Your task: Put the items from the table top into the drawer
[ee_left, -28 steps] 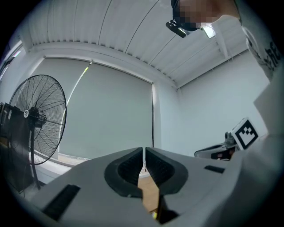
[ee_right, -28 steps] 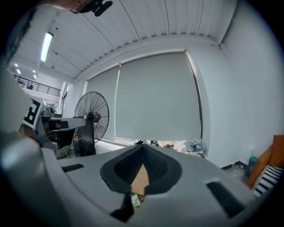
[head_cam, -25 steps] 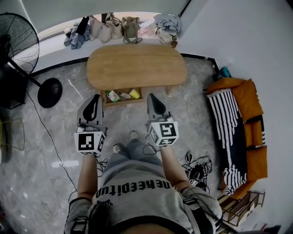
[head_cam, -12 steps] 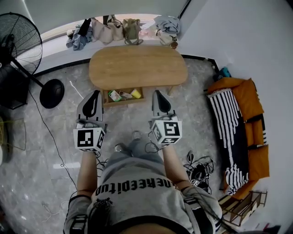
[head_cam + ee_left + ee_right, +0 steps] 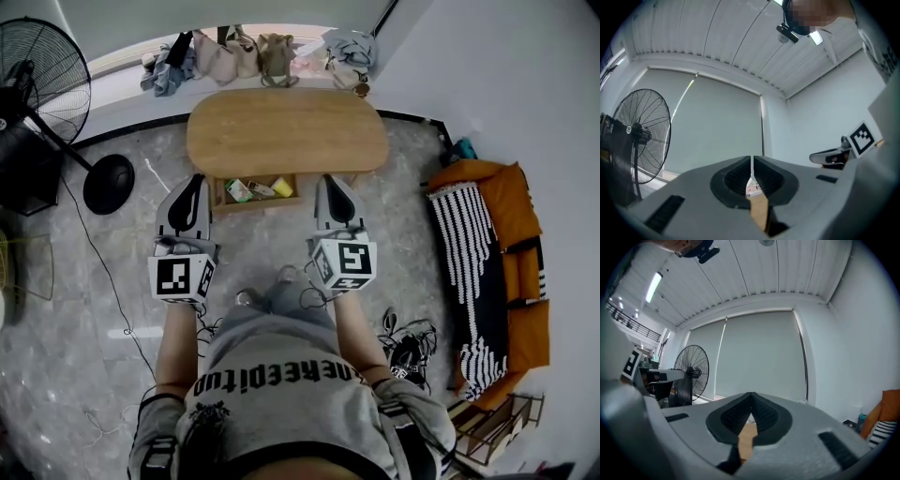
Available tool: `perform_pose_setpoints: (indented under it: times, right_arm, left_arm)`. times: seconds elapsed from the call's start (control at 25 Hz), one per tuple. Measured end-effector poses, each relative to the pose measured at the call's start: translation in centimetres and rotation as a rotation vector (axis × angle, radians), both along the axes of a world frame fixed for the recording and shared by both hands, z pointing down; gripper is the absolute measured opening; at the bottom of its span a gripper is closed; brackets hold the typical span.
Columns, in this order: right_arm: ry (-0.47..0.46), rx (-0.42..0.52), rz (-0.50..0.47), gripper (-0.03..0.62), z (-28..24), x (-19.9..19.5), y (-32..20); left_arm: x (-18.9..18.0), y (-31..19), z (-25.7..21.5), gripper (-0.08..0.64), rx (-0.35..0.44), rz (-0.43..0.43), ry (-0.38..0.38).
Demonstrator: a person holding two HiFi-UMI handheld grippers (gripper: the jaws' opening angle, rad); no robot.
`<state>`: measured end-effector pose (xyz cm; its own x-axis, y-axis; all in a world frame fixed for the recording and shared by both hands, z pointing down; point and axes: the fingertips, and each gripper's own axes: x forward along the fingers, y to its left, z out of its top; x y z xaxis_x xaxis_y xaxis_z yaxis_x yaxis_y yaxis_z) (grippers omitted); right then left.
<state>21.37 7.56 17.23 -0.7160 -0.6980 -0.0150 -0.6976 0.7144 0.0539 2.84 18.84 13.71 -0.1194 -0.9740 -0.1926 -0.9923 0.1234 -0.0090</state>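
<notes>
Now I am holding left claw and right claw closed, empty; pushing the open drawer ahead between them with 1 claw risks jamming it skewed.

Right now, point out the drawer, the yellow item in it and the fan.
drawer (image 5: 255, 204): head view, its front wall.
yellow item (image 5: 282, 187): head view, its top face.
fan (image 5: 109, 184): head view, its round base.
</notes>
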Motion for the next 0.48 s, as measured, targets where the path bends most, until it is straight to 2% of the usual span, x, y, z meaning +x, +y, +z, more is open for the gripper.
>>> perform_pose_setpoints:
  times: [0.48]
  right_arm:
    - [-0.021, -0.002, -0.018, 0.003, 0.0, -2.2, -1.1]
  left_arm:
    - [-1.6, -0.7, 0.8, 0.020, -0.009, -0.016, 0.010]
